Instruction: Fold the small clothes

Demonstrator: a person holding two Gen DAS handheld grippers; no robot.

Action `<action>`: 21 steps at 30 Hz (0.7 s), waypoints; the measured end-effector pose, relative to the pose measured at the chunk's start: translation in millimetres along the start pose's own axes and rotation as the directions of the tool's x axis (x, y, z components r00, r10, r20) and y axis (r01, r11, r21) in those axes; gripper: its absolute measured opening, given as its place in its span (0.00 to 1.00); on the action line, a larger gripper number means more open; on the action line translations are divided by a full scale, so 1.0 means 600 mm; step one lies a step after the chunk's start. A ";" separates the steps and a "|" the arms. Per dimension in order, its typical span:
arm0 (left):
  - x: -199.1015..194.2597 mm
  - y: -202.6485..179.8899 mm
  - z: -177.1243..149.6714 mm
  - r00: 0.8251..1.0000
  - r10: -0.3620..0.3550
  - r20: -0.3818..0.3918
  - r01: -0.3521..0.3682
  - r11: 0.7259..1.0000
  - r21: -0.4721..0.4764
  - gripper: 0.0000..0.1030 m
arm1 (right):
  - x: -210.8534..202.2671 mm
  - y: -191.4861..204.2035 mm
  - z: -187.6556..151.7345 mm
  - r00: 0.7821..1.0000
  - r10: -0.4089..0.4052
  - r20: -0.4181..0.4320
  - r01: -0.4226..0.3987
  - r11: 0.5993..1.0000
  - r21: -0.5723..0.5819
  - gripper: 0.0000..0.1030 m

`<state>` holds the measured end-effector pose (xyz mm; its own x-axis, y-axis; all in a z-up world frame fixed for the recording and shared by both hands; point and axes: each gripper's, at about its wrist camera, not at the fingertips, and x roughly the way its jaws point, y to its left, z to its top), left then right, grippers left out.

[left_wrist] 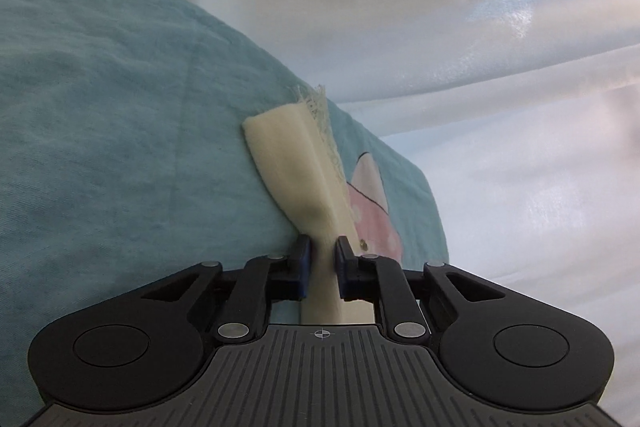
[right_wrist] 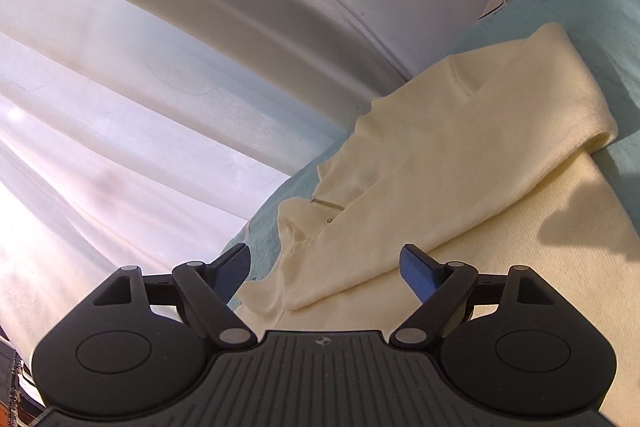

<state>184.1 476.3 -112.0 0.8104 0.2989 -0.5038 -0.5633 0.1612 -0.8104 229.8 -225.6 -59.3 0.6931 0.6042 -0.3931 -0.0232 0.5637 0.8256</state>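
Cream garment point(right_wrist: 460, 155), part-folded, lain on teal blanket point(left_wrist: 100, 107). Sleeve point(left_wrist: 288, 163) clenched in left gripper point(left_wrist: 323, 259), stretched toward 12 o'clock, likely held taut for folding across. Right gripper point(right_wrist: 325, 269) released, jaws wide, poised over collar point(right_wrist: 304, 227) at 12 o'clock, likely to pin or grasp. White sheet point(right_wrist: 160, 67) beyond.

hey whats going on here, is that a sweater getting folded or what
A person with a gripper in each hand is folding a cream garment laid on a teal cloth. The left gripper is shut on a narrow cream piece with a frayed end, probably part of the garment. The right gripper is open, its jaws apart over the garment near a small zipper, gripping nothing. One part already lies folded across the body.
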 end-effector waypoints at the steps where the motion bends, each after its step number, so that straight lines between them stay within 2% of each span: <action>1: 0.002 0.004 0.002 1.000 -0.016 -0.004 0.016 1.000 -0.010 0.13 | 0.002 0.001 0.000 1.000 -0.002 -0.002 0.002 1.000 0.000 0.77; 3: 0.003 -0.001 0.002 1.000 -0.014 -0.008 0.014 1.000 0.009 0.13 | 0.005 0.002 0.000 1.000 -0.006 -0.002 0.006 1.000 -0.002 0.70; 6: -0.006 -0.023 -0.006 1.000 0.002 0.019 -0.003 0.997 0.083 0.12 | 0.005 0.000 -0.002 1.000 -0.016 -0.001 0.016 1.000 0.003 0.68; 9: -0.033 -0.077 -0.030 0.997 -0.075 0.034 0.066 0.971 0.229 0.11 | 0.000 0.000 -0.001 1.000 -0.019 0.000 0.019 1.000 -0.004 0.66; 11: -0.057 -0.133 -0.066 0.988 -0.152 0.007 0.139 0.923 0.359 0.11 | -0.006 0.003 0.002 1.000 -0.023 0.009 0.023 1.000 -0.018 0.65; 13: -0.091 -0.199 -0.125 0.965 -0.251 -0.077 0.256 0.838 0.482 0.11 | -0.006 0.006 0.003 1.000 -0.025 0.012 0.025 0.999 -0.031 0.61; 15: -0.122 -0.253 -0.195 0.924 -0.335 -0.183 0.378 0.741 0.554 0.11 | -0.009 0.008 0.003 1.000 -0.025 0.014 0.026 0.999 -0.043 0.59; 16: -0.141 -0.280 -0.245 0.882 -0.384 -0.273 0.469 0.670 0.575 0.11 | -0.010 0.009 0.002 0.999 -0.028 0.016 0.028 0.998 -0.048 0.59; 18: -0.164 -0.312 -0.338 0.801 -0.415 -0.432 0.599 0.562 0.571 0.14 | -0.010 0.010 0.001 1.000 -0.029 0.012 0.029 0.998 -0.050 0.57; 19: -0.169 -0.318 -0.381 0.761 -0.398 -0.512 0.646 0.535 0.544 0.22 | -0.010 0.010 0.000 0.999 -0.031 0.012 0.032 0.998 -0.051 0.57; 20: -0.170 -0.317 -0.417 0.726 -0.377 -0.575 0.680 0.522 0.516 0.34 | -0.009 0.011 0.000 0.999 -0.036 0.011 0.036 0.998 -0.056 0.57; 21: -0.171 -0.308 -0.451 0.699 -0.353 -0.622 0.698 0.526 0.486 0.40 | -0.007 0.011 -0.001 0.999 -0.041 0.009 0.042 0.997 -0.061 0.57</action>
<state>248.5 161.5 8.5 0.8656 -0.4325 -0.2525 0.1907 0.7508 -0.6323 226.4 -224.3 -52.3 0.7000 0.5752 -0.4233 -0.0380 0.6219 0.7822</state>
